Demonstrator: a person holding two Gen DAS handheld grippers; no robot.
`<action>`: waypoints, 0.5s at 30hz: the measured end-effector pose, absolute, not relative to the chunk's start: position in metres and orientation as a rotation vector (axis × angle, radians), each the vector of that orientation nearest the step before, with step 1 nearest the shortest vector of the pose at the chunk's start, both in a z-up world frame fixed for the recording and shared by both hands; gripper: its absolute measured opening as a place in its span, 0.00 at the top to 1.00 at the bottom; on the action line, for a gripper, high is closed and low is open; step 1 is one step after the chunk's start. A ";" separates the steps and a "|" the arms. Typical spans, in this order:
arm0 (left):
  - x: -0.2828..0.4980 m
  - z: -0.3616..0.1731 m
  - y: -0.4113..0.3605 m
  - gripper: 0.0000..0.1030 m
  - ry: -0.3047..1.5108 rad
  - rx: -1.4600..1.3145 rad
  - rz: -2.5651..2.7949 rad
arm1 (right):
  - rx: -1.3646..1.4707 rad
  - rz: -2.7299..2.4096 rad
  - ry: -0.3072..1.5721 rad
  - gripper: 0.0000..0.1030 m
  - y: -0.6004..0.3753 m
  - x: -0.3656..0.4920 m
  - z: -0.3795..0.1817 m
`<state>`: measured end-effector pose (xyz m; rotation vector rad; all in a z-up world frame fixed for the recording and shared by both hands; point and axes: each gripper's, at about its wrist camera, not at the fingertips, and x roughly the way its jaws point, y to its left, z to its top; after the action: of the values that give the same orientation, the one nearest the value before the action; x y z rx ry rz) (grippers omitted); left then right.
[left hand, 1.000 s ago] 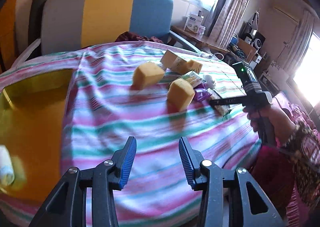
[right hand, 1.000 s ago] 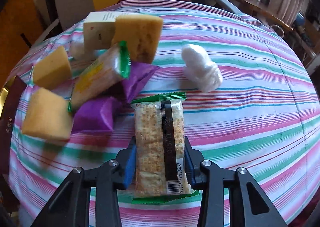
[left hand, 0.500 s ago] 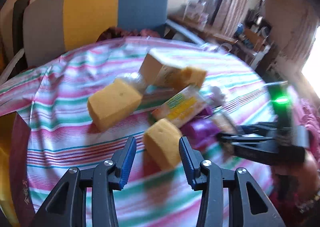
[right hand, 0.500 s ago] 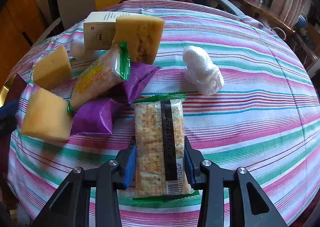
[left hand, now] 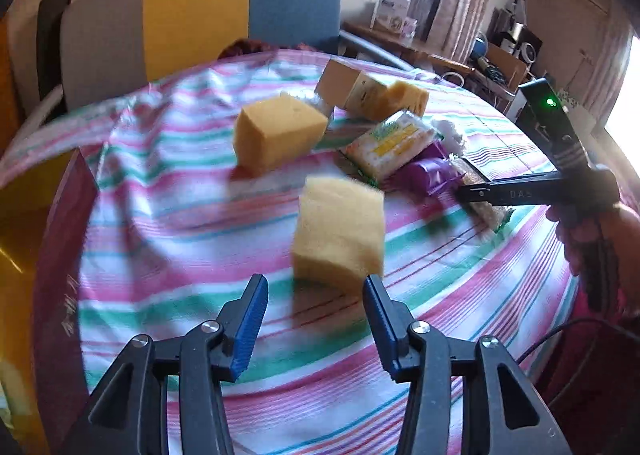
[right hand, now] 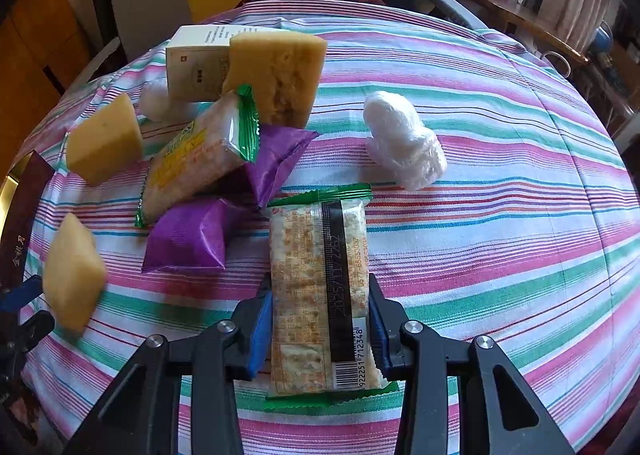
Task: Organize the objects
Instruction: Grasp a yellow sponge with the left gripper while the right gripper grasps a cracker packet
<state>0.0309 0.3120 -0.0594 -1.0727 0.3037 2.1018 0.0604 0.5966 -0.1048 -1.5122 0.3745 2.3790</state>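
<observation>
My right gripper [right hand: 320, 315] is shut on a green-edged cracker packet [right hand: 320, 287] that lies on the striped tablecloth [right hand: 500, 183]; it also shows in the left wrist view [left hand: 480, 191]. My left gripper [left hand: 316, 295] is open, just short of a yellow sponge block [left hand: 340, 231], which also shows in the right wrist view [right hand: 72, 271]. A pile lies beyond: another yellow sponge [left hand: 278, 133], a third sponge [right hand: 276, 75], a white box [right hand: 196, 63], a yellow-green cracker packet [right hand: 196, 159], two purple packets [right hand: 188, 235] and a white wad [right hand: 404, 143].
A striped chair [left hand: 200, 11] stands behind the table. A dark red edge [left hand: 60, 235] and a yellow surface [left hand: 20, 223] lie at the left. Shelves with clutter [left hand: 500, 55] stand at the back right.
My left gripper has swung and moved forward toward the near sponge block, which now lies just ahead of its open jaws. The right gripper holds the cracker packet in the same place.
</observation>
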 end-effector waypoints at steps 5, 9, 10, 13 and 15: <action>0.019 -0.055 0.327 0.45 0.298 -1.094 2.110 | -1.511 2.380 0.386 0.59 0.597 0.063 -0.104; 0.013 -0.052 0.343 0.42 0.233 -1.092 2.064 | -1.507 2.382 0.404 0.59 0.602 0.066 -0.103; 0.014 -0.052 0.346 0.42 0.241 -1.087 2.061 | -1.506 2.383 0.407 0.59 0.603 0.067 -0.103; 0.016 -0.055 0.357 0.35 0.299 -1.074 2.060 | -1.508 2.382 0.404 0.59 0.604 0.068 -0.102; 0.017 -0.061 0.363 0.35 0.351 -1.070 2.062 | -1.508 2.381 0.402 0.59 0.604 0.068 -0.102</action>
<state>0.0167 0.3633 -0.0611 -1.0698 0.3513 2.0616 0.0683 0.6042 -0.1024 -1.5077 0.4024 2.3815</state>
